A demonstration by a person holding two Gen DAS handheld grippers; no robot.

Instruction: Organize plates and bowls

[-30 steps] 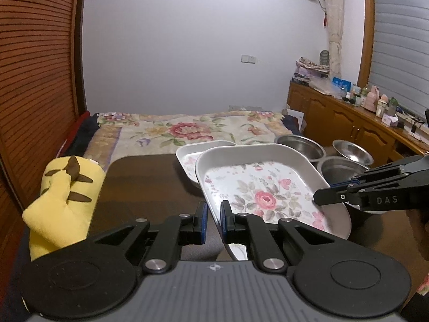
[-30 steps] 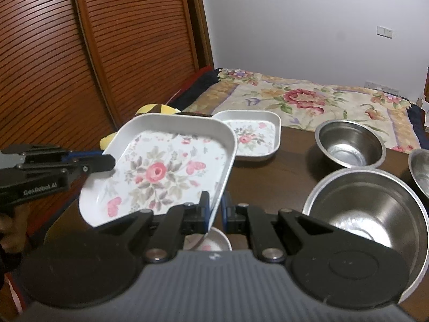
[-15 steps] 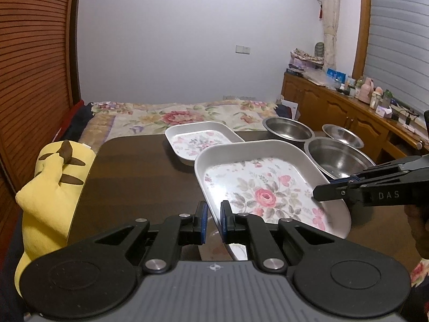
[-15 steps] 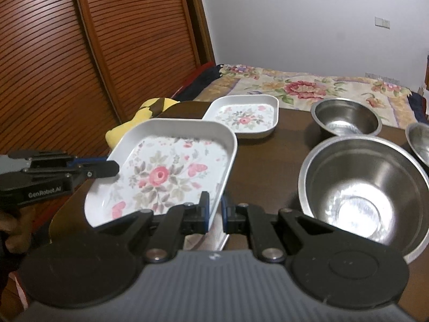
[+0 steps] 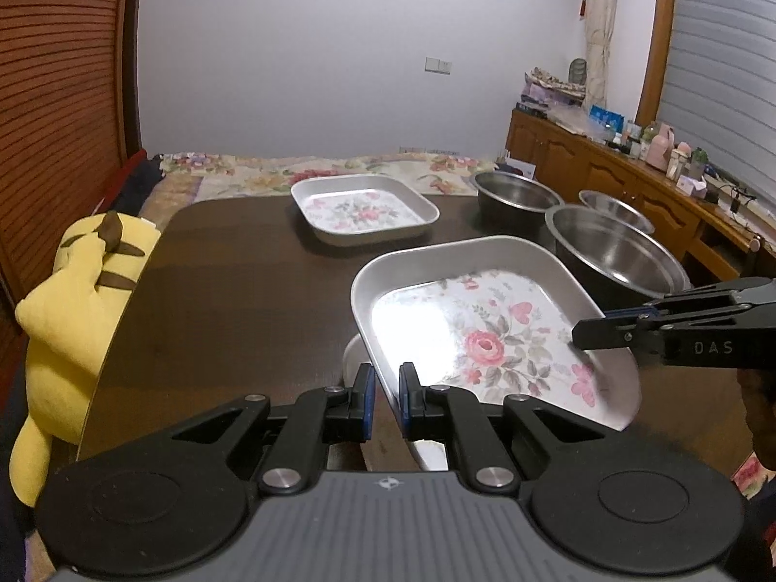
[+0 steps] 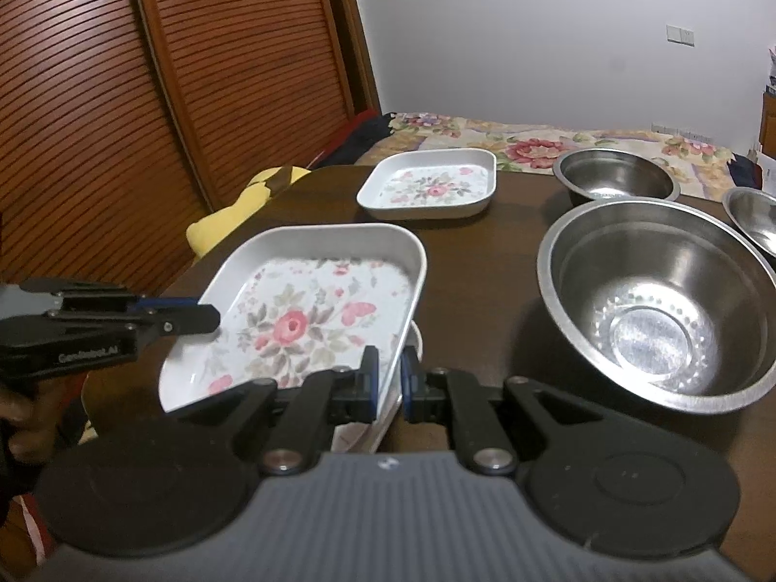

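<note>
Gripping the large floral plate (image 5: pixel 490 334) by opposite rims, our left tool (image 5: pixel 383 393) and right tool (image 6: pixel 388 378) carry it low over a white dish (image 5: pixel 353 356) near us; the small floral plate (image 6: pixel 431 186) and three steel bowls (image 6: pixel 659 300) remain unstacked on the bench (image 5: pixel 233 281).

- "DAS" stands in pale capitals on the side of the right gripper (image 5: pixel 589 334), at the right edge of the left wrist view.
- "GenRobot.AI", small and blurred, stands on the side of the left gripper (image 6: pixel 206 318), at the left edge of the right wrist view.
- A small emblem at lower centre of each view is too small to read.
</note>
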